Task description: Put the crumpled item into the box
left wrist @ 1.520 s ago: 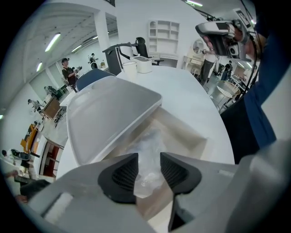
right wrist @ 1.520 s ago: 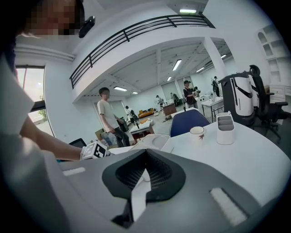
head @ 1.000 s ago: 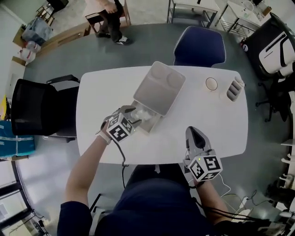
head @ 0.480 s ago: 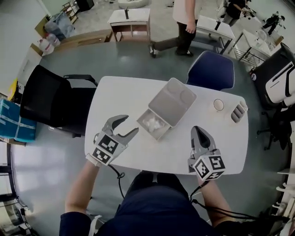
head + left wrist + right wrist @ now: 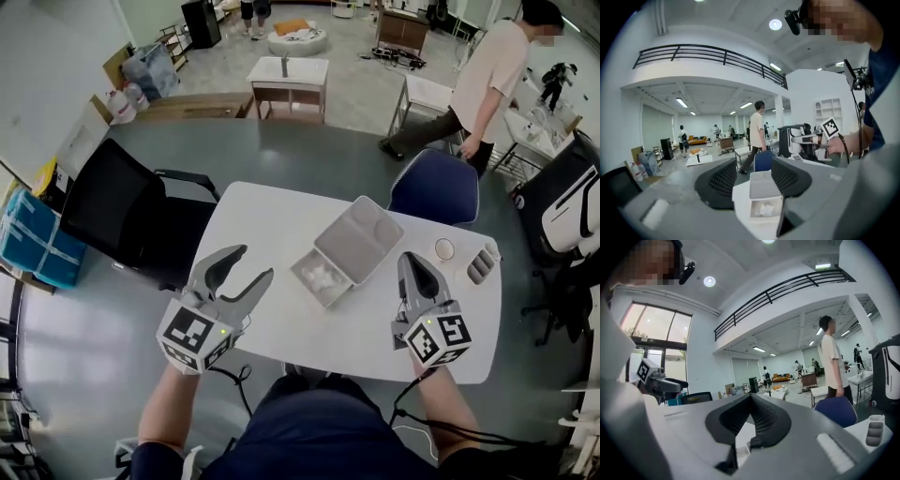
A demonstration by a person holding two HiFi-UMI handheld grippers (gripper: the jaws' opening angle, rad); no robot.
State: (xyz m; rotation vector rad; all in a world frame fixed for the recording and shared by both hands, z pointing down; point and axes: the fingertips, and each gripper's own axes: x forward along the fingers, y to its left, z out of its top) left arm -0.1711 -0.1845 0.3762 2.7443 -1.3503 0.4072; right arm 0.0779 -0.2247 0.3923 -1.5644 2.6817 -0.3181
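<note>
Well, closest in, the left tongs (image 5: 253, 263) hang over the near left edge of the white tabletop (image 5: 267, 220), jaws spread wide with nothing between them. Their own view looks through the gap at the box, which stands well beyond the tips. The right tongs (image 5: 411, 261) sit over the near right part of the tabletop, jaws pressed together and holding nothing.

Between the two, a little farther out, stands the box (image 5: 317, 286), a shallow pale tray with its lid (image 5: 359, 239) swung open and leaning away toward the far side. The crumpled item (image 5: 323, 275) (a small white wad) lies inside the tray. It is ahead and to the right of the left tongs, to the left of the right tongs, and touches neither.

Beyond the right tongs, near the right edge, are a small round white object (image 5: 444, 249) and a grey ridged block (image 5: 480, 266) just beside it. A blue chair (image 5: 436, 187) stands at the far side and a black chair (image 5: 117, 211) to the left. Farther off, a person (image 5: 478, 84) walks past a low table (image 5: 288, 73).
</note>
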